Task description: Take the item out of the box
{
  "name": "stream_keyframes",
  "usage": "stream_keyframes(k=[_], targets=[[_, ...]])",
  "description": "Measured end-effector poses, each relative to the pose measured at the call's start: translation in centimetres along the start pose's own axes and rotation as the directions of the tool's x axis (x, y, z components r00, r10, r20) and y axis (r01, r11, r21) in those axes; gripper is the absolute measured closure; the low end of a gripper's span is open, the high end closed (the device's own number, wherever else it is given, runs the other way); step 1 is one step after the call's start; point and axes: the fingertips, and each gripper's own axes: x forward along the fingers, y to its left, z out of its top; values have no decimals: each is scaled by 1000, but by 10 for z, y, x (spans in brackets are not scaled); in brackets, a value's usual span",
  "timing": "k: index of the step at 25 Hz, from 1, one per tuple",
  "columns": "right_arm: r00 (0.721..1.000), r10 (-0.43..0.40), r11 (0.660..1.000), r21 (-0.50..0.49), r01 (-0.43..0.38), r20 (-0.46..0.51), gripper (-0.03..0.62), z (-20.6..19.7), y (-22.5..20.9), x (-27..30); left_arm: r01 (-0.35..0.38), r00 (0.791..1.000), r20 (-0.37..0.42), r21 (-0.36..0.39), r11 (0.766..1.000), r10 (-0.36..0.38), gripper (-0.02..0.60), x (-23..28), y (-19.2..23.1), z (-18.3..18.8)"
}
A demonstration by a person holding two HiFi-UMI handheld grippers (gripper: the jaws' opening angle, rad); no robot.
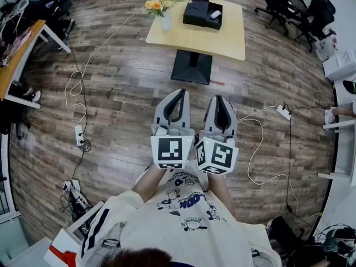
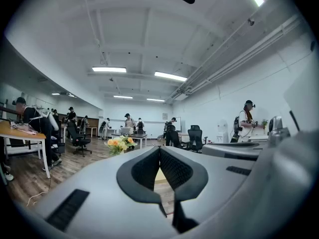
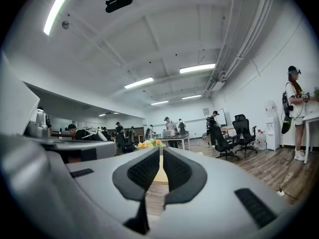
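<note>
1. The left gripper (image 1: 180,93) and the right gripper (image 1: 222,100), both grey with black pads, were held level and side by side in front of the person's white printed shirt (image 1: 183,210). Each carried a cube with square markers at its rear.
2. In the left gripper view, the jaws were closed with their tips meeting and nothing between them.
3. In the right gripper view, the jaws were also closed. Only a thin slit remained between the pads, and no object was held.
4. Both grippers pointed toward a light wooden desk (image 1: 194,38) on a black pedestal base. The desk stood well apart from them across the brown wooden plank floor (image 1: 122,93).
5. A black rectangular box (image 1: 200,11) rested on the far part of the desk.
6. A small white item (image 1: 215,14) showed at the right part of the box. The view did not show whether it lay inside or on top.
7. A white vase (image 1: 166,21) holding yellow and orange flowers (image 1: 164,0) stood just beside the box, on its left.
8. Neither gripper touched the box, the item or the desk.
9. A white cable (image 1: 83,65) ran across the floor on the left to a white power strip (image 1: 79,133). A second white power strip (image 1: 284,112) lay on the right.
10. Black office chairs (image 1: 278,1) stood beyond the desk at the upper right.
</note>
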Motion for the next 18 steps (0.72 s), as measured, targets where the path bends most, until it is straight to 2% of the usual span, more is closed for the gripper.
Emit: stream_keyframes(k=[18], targets=[[1000,-13,1000,10,13,9,553,-3,-1,24,10,1000,-12,0,1000,-10,568,22,13,-5]])
